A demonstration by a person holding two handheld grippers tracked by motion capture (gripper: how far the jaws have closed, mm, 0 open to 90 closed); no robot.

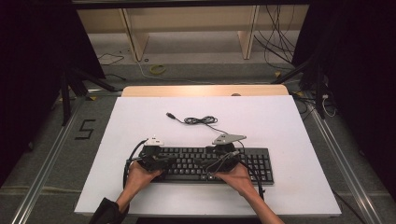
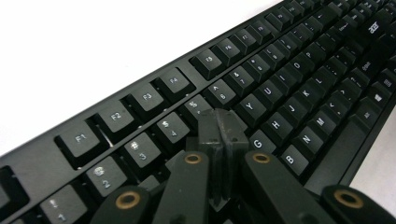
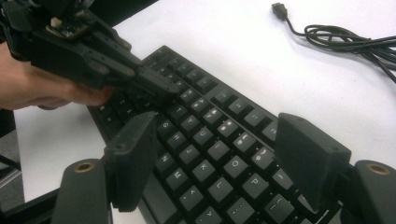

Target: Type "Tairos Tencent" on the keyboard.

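**Typing With Two Tools, Barely Begun**

While the person leaned over the white surface (image 1: 280,121), both hands held their tools over the black keyboard (image 1: 261,163), which lay along the near side of the surface, close to the front edge. The left tool (image 2: 221,135) had its jaws pressed together, tips down among the keys around the R and T (touching a key, as far as I could judge). The right tool (image 3: 219,156) hung over the right half of the letter keys with its jaws wide apart, holding nothing. I judged the work to be at an early stage: one key perhaps being pressed, everything else left to do. The keyboard's cable (image 1: 198,120) lay coiled beyond it, its plug (image 1: 171,115) unconnected. Room was generous behind and to both sides; only the near edge sat tight under the wrists.
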